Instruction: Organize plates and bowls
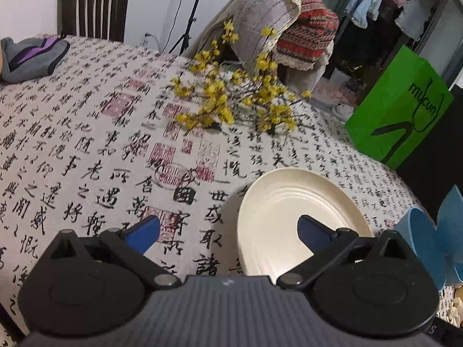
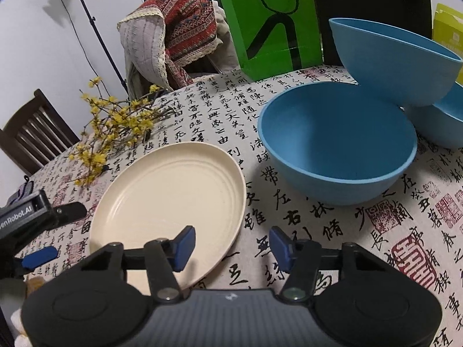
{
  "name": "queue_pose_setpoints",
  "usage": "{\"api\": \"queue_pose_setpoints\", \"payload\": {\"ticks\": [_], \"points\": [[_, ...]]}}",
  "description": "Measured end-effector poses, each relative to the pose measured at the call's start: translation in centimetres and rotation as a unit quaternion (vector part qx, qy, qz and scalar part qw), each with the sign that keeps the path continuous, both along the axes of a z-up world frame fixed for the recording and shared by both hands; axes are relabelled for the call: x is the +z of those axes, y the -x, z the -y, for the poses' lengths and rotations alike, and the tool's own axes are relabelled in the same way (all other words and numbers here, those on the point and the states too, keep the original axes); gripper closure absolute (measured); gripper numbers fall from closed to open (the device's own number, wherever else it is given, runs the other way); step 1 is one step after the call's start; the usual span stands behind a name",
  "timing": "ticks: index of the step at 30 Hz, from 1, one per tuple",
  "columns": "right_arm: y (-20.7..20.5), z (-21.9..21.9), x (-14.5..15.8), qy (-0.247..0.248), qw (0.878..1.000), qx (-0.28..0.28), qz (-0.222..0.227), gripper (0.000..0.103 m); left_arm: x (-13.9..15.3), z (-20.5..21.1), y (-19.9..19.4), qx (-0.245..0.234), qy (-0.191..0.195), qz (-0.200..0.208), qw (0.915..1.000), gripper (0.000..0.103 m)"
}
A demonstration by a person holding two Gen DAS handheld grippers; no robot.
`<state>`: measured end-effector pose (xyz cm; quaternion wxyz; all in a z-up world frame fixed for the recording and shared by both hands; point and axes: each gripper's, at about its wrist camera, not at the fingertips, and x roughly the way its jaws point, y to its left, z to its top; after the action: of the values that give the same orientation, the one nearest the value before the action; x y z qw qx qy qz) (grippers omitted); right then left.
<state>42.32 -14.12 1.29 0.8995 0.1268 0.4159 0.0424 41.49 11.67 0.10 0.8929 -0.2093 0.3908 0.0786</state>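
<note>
A cream plate (image 2: 170, 190) lies on the calligraphy-print tablecloth; it also shows in the left wrist view (image 1: 289, 211). A blue bowl (image 2: 338, 141) sits to its right. Behind it a second blue bowl (image 2: 390, 60) rests tilted in a third blue bowl (image 2: 442, 121). My right gripper (image 2: 230, 247) is open and empty over the plate's near right rim. My left gripper (image 1: 228, 231) is open and empty, its right finger over the plate's near edge. The left gripper also shows at the left of the right wrist view (image 2: 55, 231). A blue bowl's edge (image 1: 428, 237) shows at right.
A spray of yellow flowers (image 1: 231, 101) lies on the table (image 1: 72, 144) beyond the plate. A green paper bag (image 2: 269, 23) stands at the table's far edge. A grey and purple cloth (image 1: 31, 55) lies far left. Chairs and a draped blanket (image 1: 283, 20) stand behind.
</note>
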Motion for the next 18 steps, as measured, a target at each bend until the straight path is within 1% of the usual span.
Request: {"api": "queue_pose_setpoints", "payload": {"ticks": [3,8,11,13,16,18], "points": [[-0.5,-0.5,-0.2,0.014,1.000,0.002,-0.002,0.049,-0.3,0.0,-0.1,-0.002,-0.002,-0.001,1.0000,0.000],[-1.2,-1.2,-0.5,0.037,0.999,0.004,-0.003,0.050,-0.5,0.5,-0.2,-0.007,-0.012,0.004,0.9999,0.000],[-1.5,-1.4,-0.7,0.044,0.999,0.003,-0.003,0.054,-0.7,0.7,-0.3,-0.006,-0.017,0.001,0.9998,0.001],[-1.7,-1.5,-0.9,0.049,0.999,0.005,-0.005,0.058,-0.9,0.7,-0.4,-0.009,-0.017,-0.003,0.9998,0.004],[-1.9,-1.7,-1.0,0.056,0.998,0.006,-0.005,0.059,-1.1,0.8,-0.5,-0.013,-0.012,-0.006,0.9998,0.010],[-2.1,-1.9,-1.0,0.061,0.998,0.007,-0.005,0.059,-1.2,0.8,-0.5,-0.019,-0.006,-0.004,0.9998,0.017]]}}
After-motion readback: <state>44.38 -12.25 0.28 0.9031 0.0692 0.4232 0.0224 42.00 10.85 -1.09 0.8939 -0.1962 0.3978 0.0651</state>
